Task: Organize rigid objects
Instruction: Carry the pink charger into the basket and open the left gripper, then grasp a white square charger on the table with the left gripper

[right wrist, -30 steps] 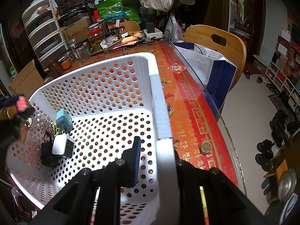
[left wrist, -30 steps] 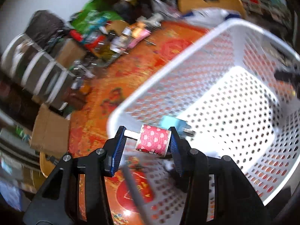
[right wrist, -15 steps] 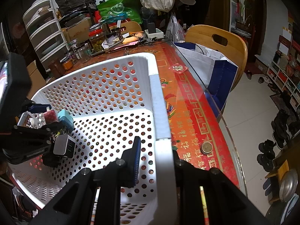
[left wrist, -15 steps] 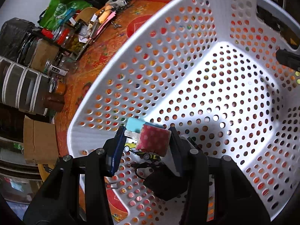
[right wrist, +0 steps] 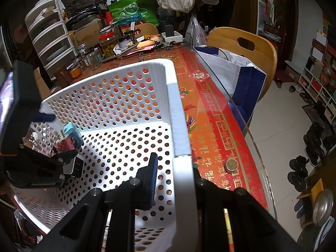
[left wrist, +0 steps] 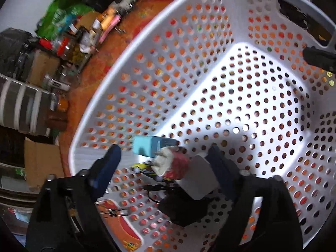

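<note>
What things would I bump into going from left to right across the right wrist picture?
Drawer tower → teal charger → white basket → coin → wooden chair → shoes.

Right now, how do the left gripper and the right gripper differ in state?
The left gripper is opening, its jaws apart from the red dotted roll; the right gripper is shut on the white basket rim. The left hangs inside the basket; the right straddles its wall.
</note>
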Available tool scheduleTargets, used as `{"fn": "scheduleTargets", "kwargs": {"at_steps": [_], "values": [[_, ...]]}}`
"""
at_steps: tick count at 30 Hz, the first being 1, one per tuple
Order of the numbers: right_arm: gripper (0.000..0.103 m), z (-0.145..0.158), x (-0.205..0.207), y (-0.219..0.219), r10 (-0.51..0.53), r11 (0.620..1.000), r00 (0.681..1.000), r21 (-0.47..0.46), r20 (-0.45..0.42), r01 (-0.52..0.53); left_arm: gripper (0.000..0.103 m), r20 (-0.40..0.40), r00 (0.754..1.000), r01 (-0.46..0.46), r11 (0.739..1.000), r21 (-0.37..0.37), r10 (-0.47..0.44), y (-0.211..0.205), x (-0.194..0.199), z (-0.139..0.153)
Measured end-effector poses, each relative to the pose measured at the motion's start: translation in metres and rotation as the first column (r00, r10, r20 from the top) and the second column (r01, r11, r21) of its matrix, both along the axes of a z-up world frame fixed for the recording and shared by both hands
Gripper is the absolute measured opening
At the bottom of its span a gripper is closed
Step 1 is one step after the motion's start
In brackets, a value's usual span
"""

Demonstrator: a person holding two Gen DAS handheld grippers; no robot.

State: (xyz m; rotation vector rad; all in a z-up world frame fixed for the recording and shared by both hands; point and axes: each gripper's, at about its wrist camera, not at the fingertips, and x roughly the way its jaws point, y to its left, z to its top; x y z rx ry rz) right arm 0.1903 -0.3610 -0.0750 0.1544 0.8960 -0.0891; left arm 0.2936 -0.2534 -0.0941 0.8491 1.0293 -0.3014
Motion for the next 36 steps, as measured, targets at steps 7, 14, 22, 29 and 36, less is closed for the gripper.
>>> {"fn": "scheduleTargets", "kwargs": {"at_steps": [7, 14, 22, 29, 36], "values": [[0.019, -0.001, 0.000, 0.001, 0.001, 1.000, 1.000, -0.003, -0.004, -0.001, 0.095, 0.174, 0.976, -0.071, 0.945, -0.318, 0.132, 0.095, -0.027, 0.091], [0.019, -0.002, -0.001, 0.000, 0.003, 1.000, 1.000, -0.006, -0.004, -0.004, 0.103, 0.227, 0.874, -0.319, 0.860, -0.399, 0.430, 0.250, 0.002, 0.098], [0.019, -0.003, -0.001, 0.001, -0.001, 1.000, 1.000, -0.008, -0.009, 0.001, 0.103, 0.028, 0.781, -0.556, 0.715, -0.424, 0.623, 0.362, 0.041, -0.002], [0.019, -0.003, -0.002, 0.000, -0.004, 1.000, 1.000, -0.011, -0.016, 0.004, 0.103, -0.027, 0.729, -0.632, 0.657, -0.411, 0.684, 0.379, 0.056, -0.049], [0.019, -0.004, -0.001, 0.001, -0.005, 1.000, 1.000, -0.019, -0.018, 0.004, 0.103, -0.075, 0.662, -0.683, 0.559, -0.471, 0.746, 0.422, 0.058, -0.059]]}}
